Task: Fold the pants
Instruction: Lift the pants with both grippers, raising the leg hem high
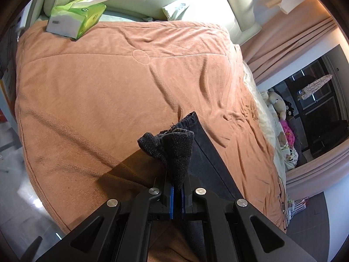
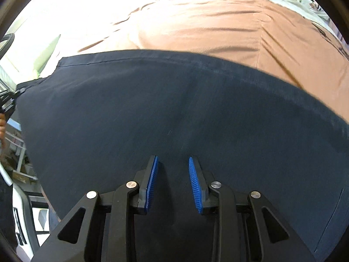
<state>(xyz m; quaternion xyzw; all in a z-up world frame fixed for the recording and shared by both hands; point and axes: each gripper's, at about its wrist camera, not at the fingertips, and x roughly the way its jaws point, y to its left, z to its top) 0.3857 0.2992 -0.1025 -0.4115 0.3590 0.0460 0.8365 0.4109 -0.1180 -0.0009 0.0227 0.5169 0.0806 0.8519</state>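
The dark navy woven-cotton pants (image 2: 174, 113) lie spread flat on the bed, over its orange-brown fleece blanket (image 1: 109, 83). The left gripper (image 1: 177, 193) has its jaws clamped on a bunched end of the fabric, lifted off the blanket, probably so that end can be carried over for a fold. The right gripper (image 2: 173, 183) hangs low over the flat cloth, jaws parted and holding nothing. A green tissue pack (image 1: 76, 18) sits at the far left corner.
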